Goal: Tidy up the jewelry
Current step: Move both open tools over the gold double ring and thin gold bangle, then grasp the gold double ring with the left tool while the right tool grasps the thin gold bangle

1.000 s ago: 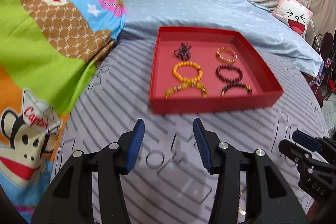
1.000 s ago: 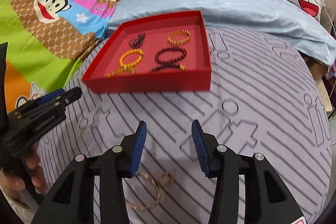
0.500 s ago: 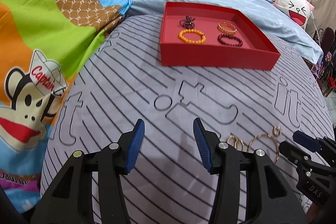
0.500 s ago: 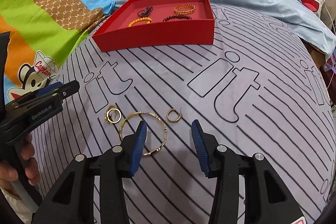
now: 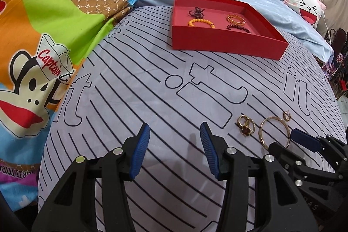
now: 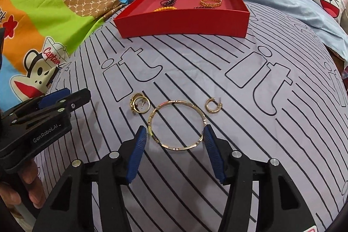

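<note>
Gold bangle lies flat on bed, straddled by right gripper; jaws opening, nothing gripped. Left gripper half-open, empty, farther off.

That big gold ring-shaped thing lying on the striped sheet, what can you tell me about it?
The gold bangle is a thin metallic-looking hoop with small raised segments around its rim. It lies flat on the striped sheet, apart from the small rings and the earring beside it. The right gripper is opening around it; whether its pads touch it is unclear.

Bare striped sheet up to red tray; gold bangle, rings, hoop earring (all loose) near front.
</note>
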The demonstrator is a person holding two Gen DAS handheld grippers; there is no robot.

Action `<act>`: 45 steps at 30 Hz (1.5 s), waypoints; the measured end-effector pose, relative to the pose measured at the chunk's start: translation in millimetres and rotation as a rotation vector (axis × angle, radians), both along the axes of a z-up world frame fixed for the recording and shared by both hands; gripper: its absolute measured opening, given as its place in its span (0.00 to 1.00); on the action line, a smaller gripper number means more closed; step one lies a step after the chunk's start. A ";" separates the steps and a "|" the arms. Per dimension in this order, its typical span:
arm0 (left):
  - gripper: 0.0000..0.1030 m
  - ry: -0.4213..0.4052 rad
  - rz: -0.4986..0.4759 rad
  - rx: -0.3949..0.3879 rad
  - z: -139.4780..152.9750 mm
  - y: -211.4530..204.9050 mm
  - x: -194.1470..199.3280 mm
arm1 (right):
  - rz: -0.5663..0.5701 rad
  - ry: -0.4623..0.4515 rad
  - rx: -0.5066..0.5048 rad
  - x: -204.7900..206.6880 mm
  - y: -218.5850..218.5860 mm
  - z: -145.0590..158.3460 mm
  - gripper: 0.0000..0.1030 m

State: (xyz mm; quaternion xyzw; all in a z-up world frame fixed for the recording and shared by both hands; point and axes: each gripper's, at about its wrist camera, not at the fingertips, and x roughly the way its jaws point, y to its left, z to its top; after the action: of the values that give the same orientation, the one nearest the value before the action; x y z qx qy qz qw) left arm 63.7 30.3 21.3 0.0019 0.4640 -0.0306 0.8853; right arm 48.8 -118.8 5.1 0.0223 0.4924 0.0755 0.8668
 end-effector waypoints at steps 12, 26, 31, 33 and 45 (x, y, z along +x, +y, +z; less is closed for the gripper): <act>0.46 0.011 0.003 -0.001 -3.4 3.4 -3.7 | -0.011 -0.035 -0.106 1.0 9.4 -8.4 0.59; 0.46 0.029 -0.022 -0.008 -6.8 -6.2 -2.6 | -0.018 -0.051 -0.106 0.0 4.4 -8.4 0.57; 0.49 0.027 -0.053 -0.024 -5.8 -15.0 -5.0 | -0.061 -0.044 -0.072 -7.3 -13.4 -5.7 0.57; 0.49 0.029 -0.071 -0.046 -5.2 -20.1 -5.7 | -0.079 -0.042 -0.063 -10.6 -20.8 -5.3 0.57; 0.43 0.041 -0.142 -0.128 -10.5 -54.8 1.4 | -0.120 -0.041 -0.044 -19.6 -41.1 -5.3 0.57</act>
State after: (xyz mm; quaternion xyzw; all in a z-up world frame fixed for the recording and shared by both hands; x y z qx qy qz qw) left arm 65.1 -24.5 10.8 -0.0224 0.4780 -0.1227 0.8695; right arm 29.2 -159.9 -0.2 0.0313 0.4737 0.0127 0.8801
